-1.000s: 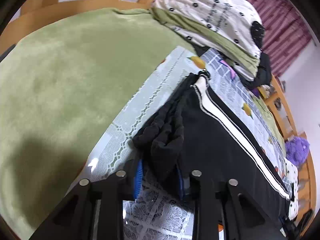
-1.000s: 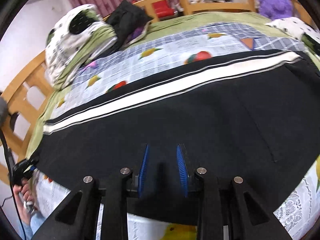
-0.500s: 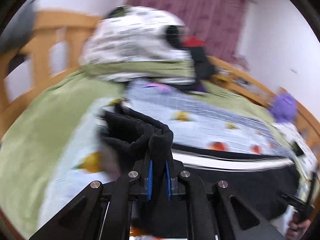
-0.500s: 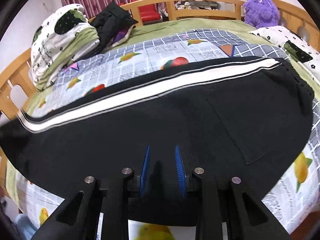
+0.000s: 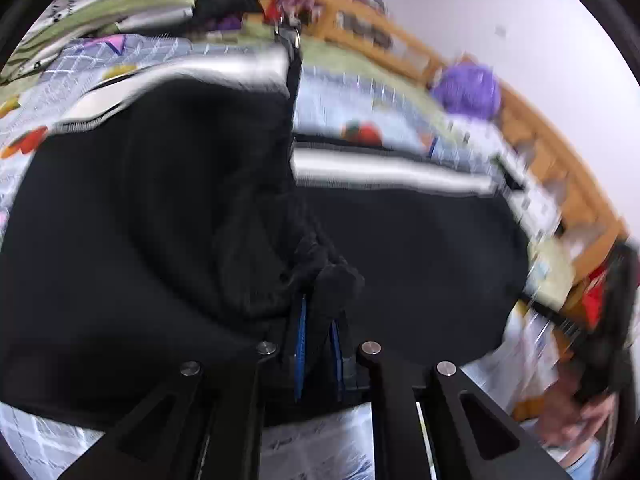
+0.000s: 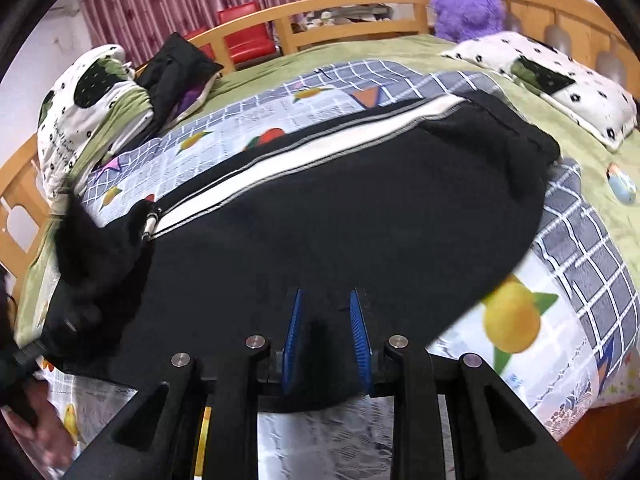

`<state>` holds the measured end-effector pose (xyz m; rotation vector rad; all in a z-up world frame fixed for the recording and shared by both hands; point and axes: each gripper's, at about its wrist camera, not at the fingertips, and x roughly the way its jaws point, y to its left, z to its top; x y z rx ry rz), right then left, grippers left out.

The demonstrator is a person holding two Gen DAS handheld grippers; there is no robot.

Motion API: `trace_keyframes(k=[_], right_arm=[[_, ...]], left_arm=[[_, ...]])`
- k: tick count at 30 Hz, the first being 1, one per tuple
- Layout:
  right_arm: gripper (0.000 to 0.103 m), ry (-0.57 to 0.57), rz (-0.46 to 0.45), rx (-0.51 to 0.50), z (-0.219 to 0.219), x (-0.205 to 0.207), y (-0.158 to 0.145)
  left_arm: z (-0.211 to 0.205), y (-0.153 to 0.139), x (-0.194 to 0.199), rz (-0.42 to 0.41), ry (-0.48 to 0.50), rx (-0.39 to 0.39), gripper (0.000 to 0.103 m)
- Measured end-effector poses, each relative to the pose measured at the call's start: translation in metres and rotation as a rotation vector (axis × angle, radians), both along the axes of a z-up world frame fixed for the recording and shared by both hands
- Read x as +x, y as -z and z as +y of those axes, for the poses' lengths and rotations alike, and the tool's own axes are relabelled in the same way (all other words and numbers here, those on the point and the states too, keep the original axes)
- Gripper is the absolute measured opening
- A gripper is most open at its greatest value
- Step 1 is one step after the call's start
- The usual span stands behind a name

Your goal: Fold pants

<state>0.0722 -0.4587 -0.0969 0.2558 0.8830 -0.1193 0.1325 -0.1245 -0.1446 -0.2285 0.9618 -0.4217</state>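
Note:
Black pants (image 6: 360,208) with a white side stripe lie across the patterned bed sheet. My left gripper (image 5: 318,320) is shut on the bunched cuff end of the pants (image 5: 336,280) and holds it lifted over the rest of the fabric, which folds back on the left. In the right wrist view that lifted cuff end (image 6: 104,248) hangs at the left. My right gripper (image 6: 326,304) has its blue pads apart, resting over the near edge of the pants with black fabric between the jaws.
A folded quilt (image 6: 92,112) and dark clothes (image 6: 176,68) lie at the far left. A spotted pillow (image 6: 552,84) and purple plush toy (image 6: 468,8) sit at the far right. A wooden bed rail (image 6: 360,12) runs behind. The bed edge is near me.
My left gripper closed on the cuff end, lifted it and carried it rightward over the pants toward the waistband. The right gripper stayed at the near edge of the pants.

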Motion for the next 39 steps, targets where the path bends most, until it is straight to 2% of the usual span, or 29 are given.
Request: trace_keyframes(k=[1,4,5,6,8,9,13,16,19,21,22,23,24,26,28,31,33,35,36,37,39], right_arm=[[0.026,-0.004,0.004,0.003,-0.002,0.000,0.001],[0.026,-0.032,0.009,0.020,0.005,0.005,0.004],[0.026,-0.052,0.006,0.032,0.011,0.007,0.004],[0.027,-0.080,0.002,0.045,0.019,0.011,0.004],[0.031,-0.135,-0.011,0.065,0.040,0.018,0.002],[0.033,-0.155,-0.014,0.069,0.049,0.021,0.001],[0.040,-0.292,-0.047,0.077,0.109,0.034,-0.007],[0.045,-0.387,-0.096,0.066,0.154,0.041,-0.014],[0.052,-0.511,-0.124,-0.003,0.202,0.042,-0.010],[0.050,-0.554,-0.102,-0.064,0.223,0.043,0.003],[0.025,-0.566,-0.055,-0.136,0.238,0.046,0.016],[0.005,-0.548,-0.015,-0.211,0.245,0.050,0.024],[0.006,-0.524,-0.011,-0.209,0.242,0.051,0.025],[0.007,-0.481,-0.067,-0.009,0.211,0.045,0.005],[0.006,-0.441,-0.052,0.072,0.187,0.043,-0.001],[0.007,-0.393,0.091,0.097,0.167,0.047,0.031],[0.011,-0.393,0.056,0.129,0.162,0.041,0.019],[0.018,-0.374,-0.029,0.138,0.157,0.033,0.003],[0.030,-0.366,-0.048,0.135,0.157,0.031,-0.001],[0.039,-0.373,-0.047,0.141,0.158,0.033,-0.001],[0.040,-0.378,-0.009,0.149,0.163,0.045,0.006]], left_arm=[[0.000,0.001,-0.005,-0.004,0.011,0.005,0.012],[0.014,-0.015,-0.014,0.018,0.061,-0.040,0.026],[0.025,-0.023,-0.019,0.019,0.062,-0.058,0.035],[0.038,-0.030,-0.025,0.000,0.045,-0.059,0.044],[0.058,-0.039,-0.032,-0.053,0.008,-0.040,0.056],[0.075,-0.046,-0.039,-0.094,-0.027,-0.007,0.060],[0.132,-0.054,-0.042,-0.163,-0.173,0.095,0.061],[0.169,-0.045,-0.039,-0.163,-0.285,0.155,0.061],[0.198,-0.034,-0.029,-0.110,-0.339,0.103,0.061],[0.208,-0.034,-0.025,-0.088,-0.354,0.036,0.061],[0.212,-0.033,-0.026,-0.087,-0.355,0.021,0.061],[0.214,-0.034,-0.027,-0.088,-0.353,0.010,0.061],[0.213,-0.034,-0.028,-0.091,-0.350,0.010,0.061],[0.210,-0.035,-0.029,-0.095,-0.330,0.021,0.061],[0.205,-0.032,-0.028,-0.071,-0.285,0.032,0.061],[0.196,-0.022,-0.024,0.001,-0.240,0.067,0.061],[0.188,-0.019,-0.028,0.023,-0.189,0.102,0.061],[0.182,-0.019,-0.041,0.013,-0.129,0.123,0.061],[0.180,-0.018,-0.049,-0.003,-0.101,0.135,0.061],[0.178,-0.016,-0.055,-0.013,-0.082,0.140,0.061],[0.174,-0.010,-0.063,-0.017,-0.065,0.156,0.061]])
